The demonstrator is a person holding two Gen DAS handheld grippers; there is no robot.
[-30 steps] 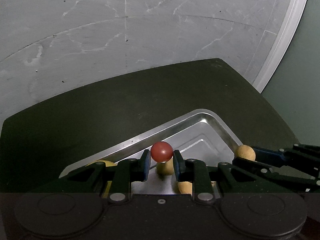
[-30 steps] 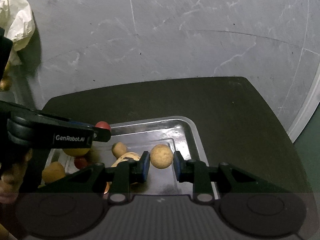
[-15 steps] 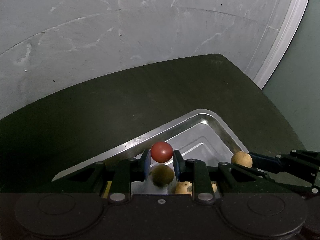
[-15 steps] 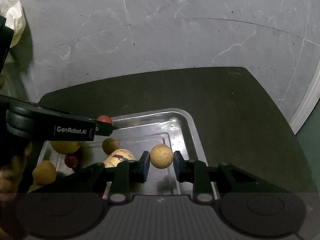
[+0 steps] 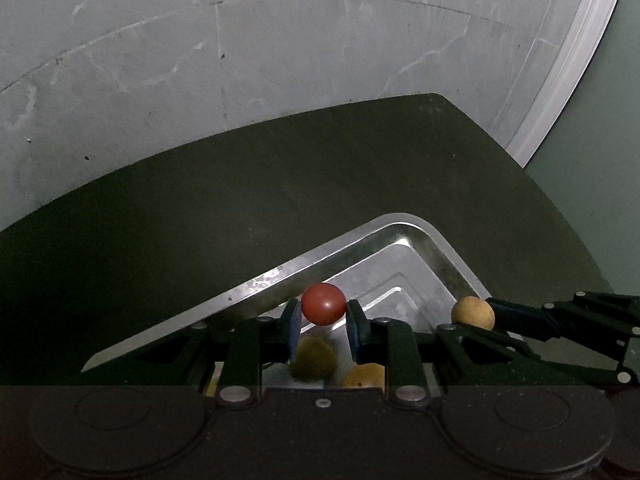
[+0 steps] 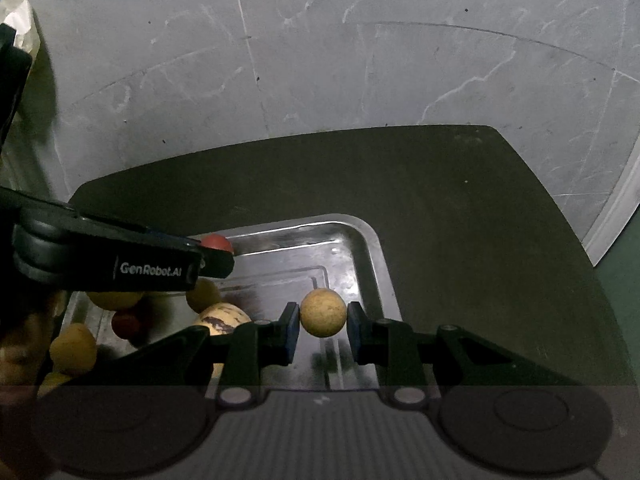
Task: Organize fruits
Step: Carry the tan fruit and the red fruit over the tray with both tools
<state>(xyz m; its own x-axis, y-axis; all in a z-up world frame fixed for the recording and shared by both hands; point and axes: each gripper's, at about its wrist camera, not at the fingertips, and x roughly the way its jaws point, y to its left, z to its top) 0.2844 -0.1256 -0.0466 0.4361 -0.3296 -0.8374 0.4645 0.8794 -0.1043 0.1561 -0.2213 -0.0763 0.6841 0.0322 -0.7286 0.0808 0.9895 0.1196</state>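
Rising: both tongs lift clear of metal tray (image 6: pixel 372 248). Left tongs (image 5: pixel 323 322) clamp red fruit (image 5: pixel 323 309); right tongs (image 6: pixel 323 330) clamp tan fruit (image 6: pixel 323 312). Both picks secured; transfer next.

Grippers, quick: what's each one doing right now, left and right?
Left gripper: shut on the red fruit, above the tray.
Right gripper: shut on the tan fruit, above the tray.
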